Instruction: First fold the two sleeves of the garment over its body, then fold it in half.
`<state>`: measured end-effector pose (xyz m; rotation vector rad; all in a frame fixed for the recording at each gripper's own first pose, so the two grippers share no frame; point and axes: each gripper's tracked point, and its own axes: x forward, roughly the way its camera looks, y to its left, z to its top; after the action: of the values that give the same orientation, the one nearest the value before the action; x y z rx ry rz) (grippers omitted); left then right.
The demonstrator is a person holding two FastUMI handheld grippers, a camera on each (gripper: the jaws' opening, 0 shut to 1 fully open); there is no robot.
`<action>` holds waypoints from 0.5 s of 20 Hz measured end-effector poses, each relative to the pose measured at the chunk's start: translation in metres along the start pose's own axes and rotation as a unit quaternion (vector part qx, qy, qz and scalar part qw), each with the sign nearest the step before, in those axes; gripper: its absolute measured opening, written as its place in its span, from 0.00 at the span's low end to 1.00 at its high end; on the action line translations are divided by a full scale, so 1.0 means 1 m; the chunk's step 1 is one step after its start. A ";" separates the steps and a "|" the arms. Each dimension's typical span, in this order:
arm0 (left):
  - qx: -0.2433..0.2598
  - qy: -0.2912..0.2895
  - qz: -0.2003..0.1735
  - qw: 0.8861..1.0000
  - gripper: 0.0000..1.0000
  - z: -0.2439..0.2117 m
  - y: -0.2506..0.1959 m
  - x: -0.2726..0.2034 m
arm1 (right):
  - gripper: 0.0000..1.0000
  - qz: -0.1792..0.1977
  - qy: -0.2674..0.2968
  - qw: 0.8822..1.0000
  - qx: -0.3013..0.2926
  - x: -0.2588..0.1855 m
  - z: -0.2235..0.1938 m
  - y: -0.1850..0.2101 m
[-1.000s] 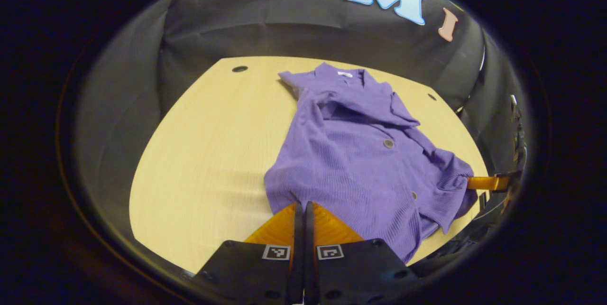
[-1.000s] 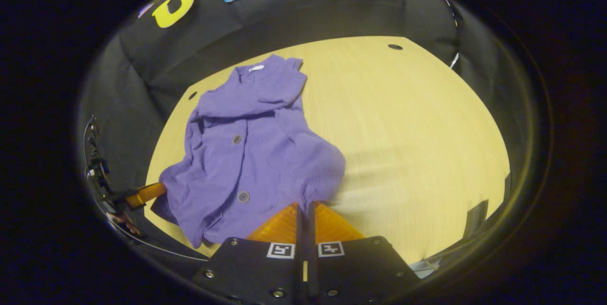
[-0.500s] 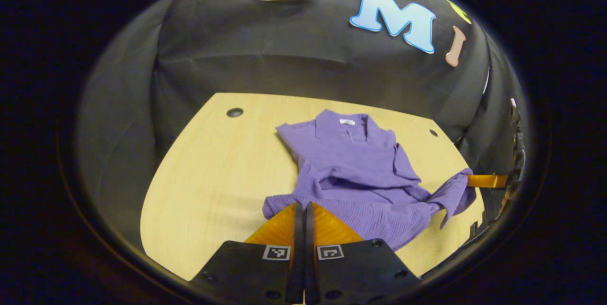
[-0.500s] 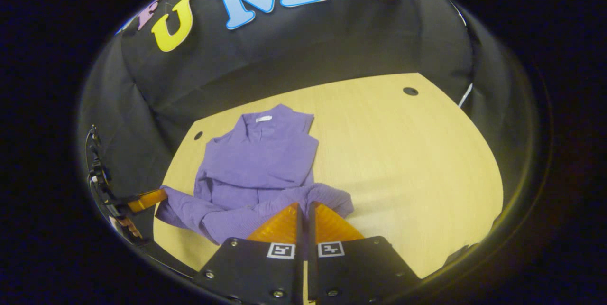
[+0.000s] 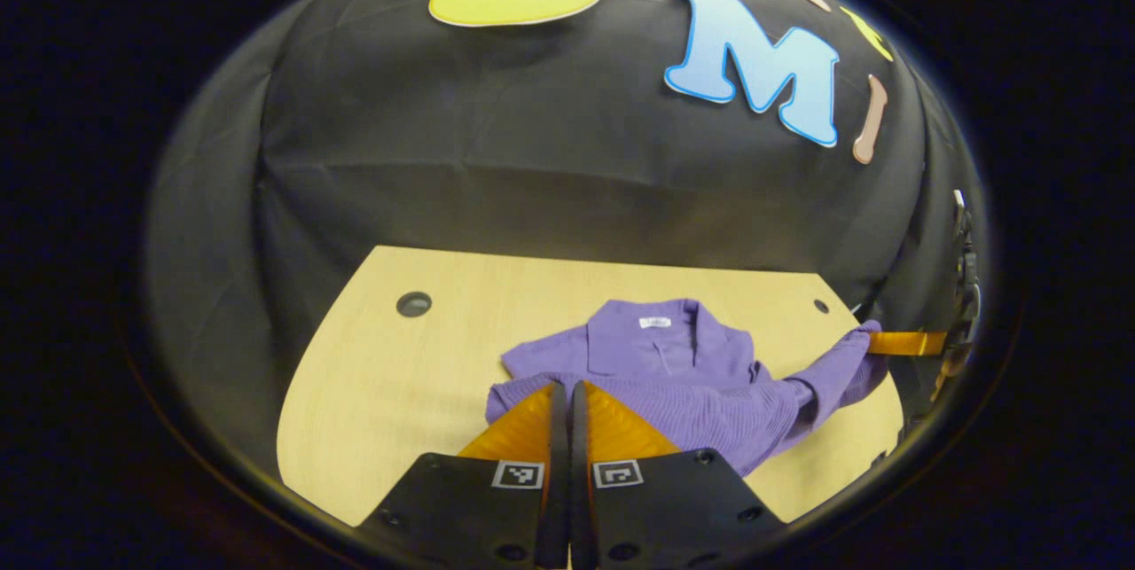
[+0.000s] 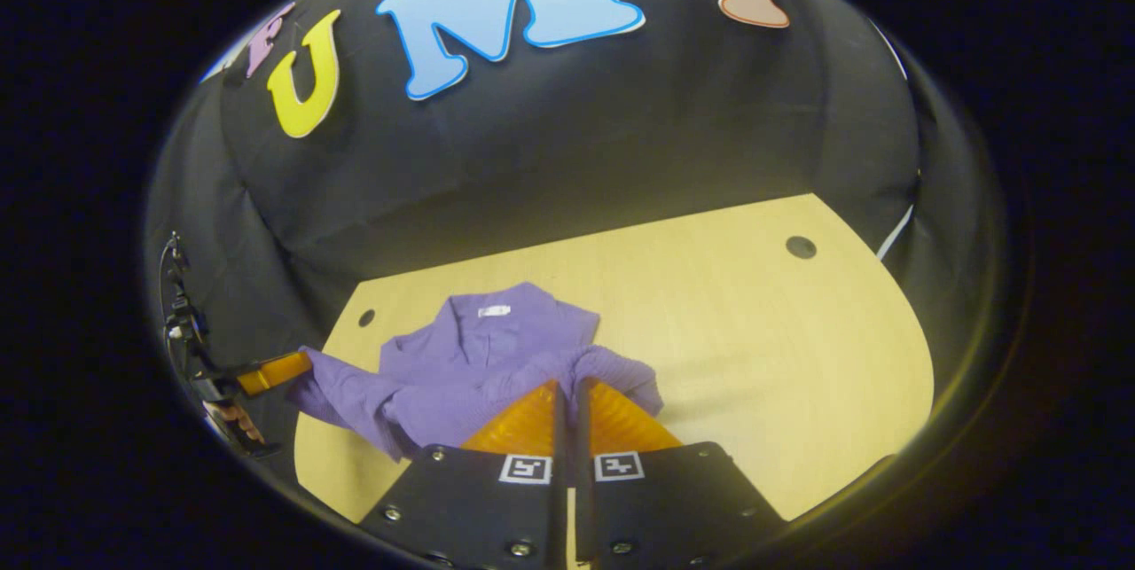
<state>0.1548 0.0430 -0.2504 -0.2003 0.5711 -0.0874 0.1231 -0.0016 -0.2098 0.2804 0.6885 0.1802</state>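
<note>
Folding the purple ribbed-knit collared garment [image 5: 674,375] in half, both hand-held tools carry its hem toward the collar across the pale wooden tabletop [image 5: 381,375]. Left gripper [image 5: 562,402] shows its orange fingers pressed together on the near hem corner; right gripper [image 6: 567,402] likewise shows its fingers clamped on the opposite corner, and appears from the left gripper view as an orange finger [image 5: 904,342] pinching lifted cloth at the table's far side. Collar and shoulders lie flat near the black cloth wall. Good execution likely requires keeping both corners level and taut, advancing them together until the hem meets the shoulders, then lowering before releasing, lest the slack middle sag and wrinkle.
</note>
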 end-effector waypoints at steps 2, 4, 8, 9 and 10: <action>-0.001 -0.007 -0.001 1.000 0.06 0.020 0.001 0.021 | 0.04 0.002 -0.008 1.000 0.000 0.018 0.022 0.001; 0.000 -0.013 -0.001 1.000 0.06 0.037 0.005 0.041 | 0.04 0.004 -0.015 1.000 0.003 0.037 0.040 0.002; 0.003 -0.013 0.001 1.000 0.06 0.055 0.013 0.075 | 0.04 0.005 -0.019 1.000 0.018 0.074 0.064 0.002; 0.000 -0.013 0.002 1.000 0.06 0.057 0.007 0.088 | 0.04 0.004 -0.018 1.000 0.019 0.083 0.067 0.001; -0.005 -0.014 0.003 1.000 0.06 0.058 0.009 0.095 | 0.04 0.003 -0.017 1.000 0.021 0.091 0.068 0.000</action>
<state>0.2661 0.0481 -0.2545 -0.2086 0.5452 -0.0766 0.2369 0.0082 -0.2143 0.3250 0.6587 0.1655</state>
